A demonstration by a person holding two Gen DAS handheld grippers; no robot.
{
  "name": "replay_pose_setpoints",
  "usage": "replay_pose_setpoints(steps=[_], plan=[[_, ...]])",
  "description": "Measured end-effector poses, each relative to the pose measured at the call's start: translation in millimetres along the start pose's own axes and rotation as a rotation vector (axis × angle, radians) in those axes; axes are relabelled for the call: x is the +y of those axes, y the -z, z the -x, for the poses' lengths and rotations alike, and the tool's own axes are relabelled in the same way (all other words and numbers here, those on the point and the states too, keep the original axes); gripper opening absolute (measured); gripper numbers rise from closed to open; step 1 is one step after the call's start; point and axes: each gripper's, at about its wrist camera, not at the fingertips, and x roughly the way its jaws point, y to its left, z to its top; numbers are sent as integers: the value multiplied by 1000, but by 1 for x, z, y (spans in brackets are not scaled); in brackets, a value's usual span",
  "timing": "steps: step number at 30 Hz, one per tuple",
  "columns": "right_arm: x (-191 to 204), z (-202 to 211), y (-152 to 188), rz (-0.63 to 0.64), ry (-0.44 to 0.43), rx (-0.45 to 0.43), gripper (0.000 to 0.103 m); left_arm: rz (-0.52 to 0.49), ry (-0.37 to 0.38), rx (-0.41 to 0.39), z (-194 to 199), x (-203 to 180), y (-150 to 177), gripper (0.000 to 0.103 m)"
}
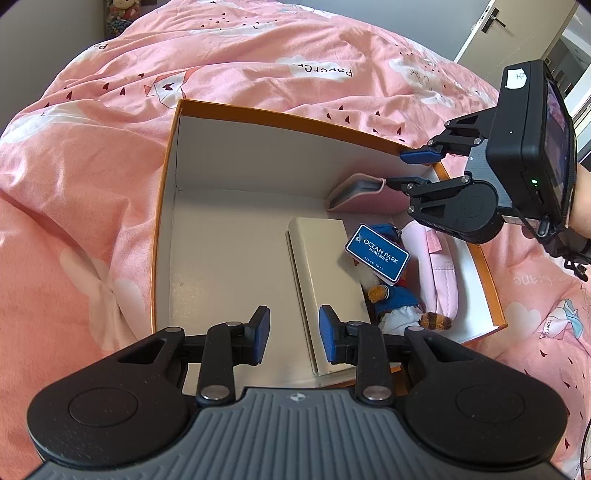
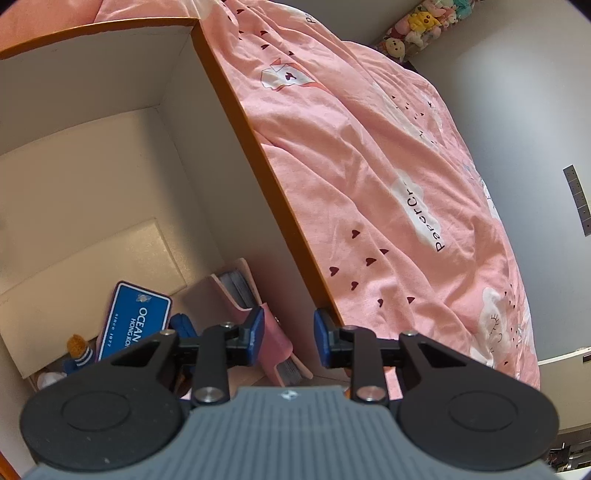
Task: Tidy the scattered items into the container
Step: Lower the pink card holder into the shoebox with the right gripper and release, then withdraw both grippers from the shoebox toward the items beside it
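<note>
Pink bedspread [image 1: 92,184], plush toys [image 2: 417,26]

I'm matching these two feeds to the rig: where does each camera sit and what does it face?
Left wrist: on the left tongs, looking down into the orange box; the right tongs and a wrist show.
Right wrist: on the right tongs, at the box's far wall, facing the pink bedding.
Shared: box, Ocean Park tag, pink notebook.

Box [image 1: 166,206] on bed [image 1: 74,166]; plush toy [image 1: 391,299], wallet [image 1: 360,194] inside
</note>
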Motion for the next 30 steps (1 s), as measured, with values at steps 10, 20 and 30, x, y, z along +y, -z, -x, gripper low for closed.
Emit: replay_pose_setpoints(steps=[10, 20, 30], plan=[[-16, 0, 13, -198, -158, 42, 22, 4, 1, 3, 4, 2, 6, 33], [-13, 9, 19, -276, -212, 34, 17, -16, 3, -11, 13, -9, 9, 33], [-7, 7, 30, -383, -199, 19, 11, -48, -6, -48, 34, -19, 18, 33]])
